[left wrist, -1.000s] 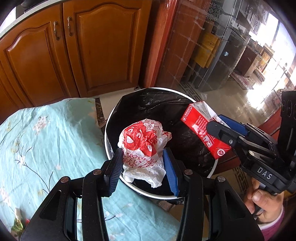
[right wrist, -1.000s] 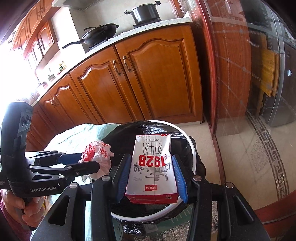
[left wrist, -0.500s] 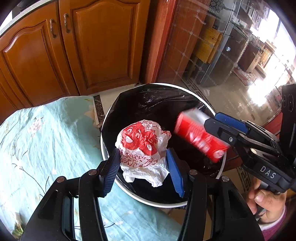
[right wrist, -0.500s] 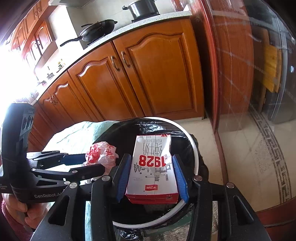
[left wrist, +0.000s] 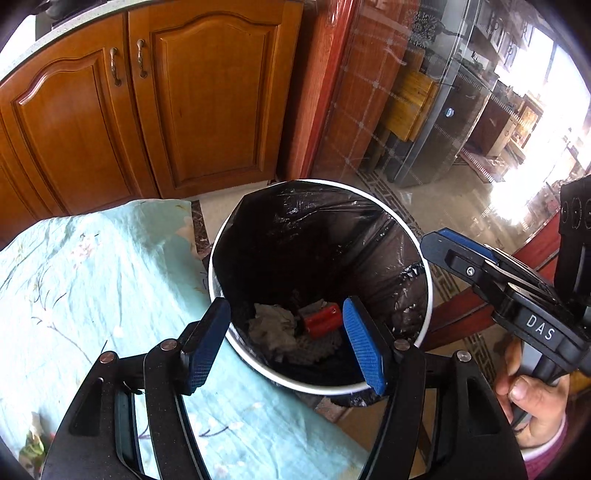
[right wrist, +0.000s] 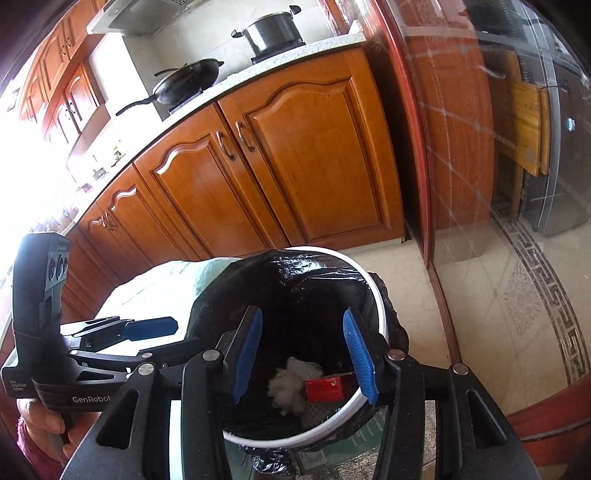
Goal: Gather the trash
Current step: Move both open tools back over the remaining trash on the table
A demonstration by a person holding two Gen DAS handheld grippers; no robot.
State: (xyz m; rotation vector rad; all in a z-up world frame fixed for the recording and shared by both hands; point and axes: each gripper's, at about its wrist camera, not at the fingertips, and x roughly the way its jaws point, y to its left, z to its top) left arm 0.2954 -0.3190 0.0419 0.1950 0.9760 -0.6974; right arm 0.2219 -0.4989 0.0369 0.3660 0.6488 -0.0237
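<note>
A white trash bin (left wrist: 221, 236) with a black liner stands beside the table. At its bottom lie a crumpled wrapper (left wrist: 271, 328) and a red carton (left wrist: 322, 320); both also show in the right wrist view, the wrapper (right wrist: 290, 386) and the carton (right wrist: 325, 389). My left gripper (left wrist: 286, 349) is open and empty above the bin's near rim. My right gripper (right wrist: 303, 354) is open and empty over the bin (right wrist: 380, 314). The right gripper also shows from the side in the left wrist view (left wrist: 461, 251), and the left gripper in the right wrist view (right wrist: 147, 328).
A table with a pale green floral cloth (left wrist: 92, 280) lies left of the bin. Wooden cabinets (left wrist: 166, 110) stand behind. A glass sliding door (left wrist: 424, 110) and tiled floor (right wrist: 480, 295) are to the right. A wok (right wrist: 188, 79) and pot (right wrist: 273, 33) sit on the counter.
Both grippers opened. The red-and-white wrapper dropped from my left gripper and the carton from my right gripper; both now lie at the bottom of the bin.
</note>
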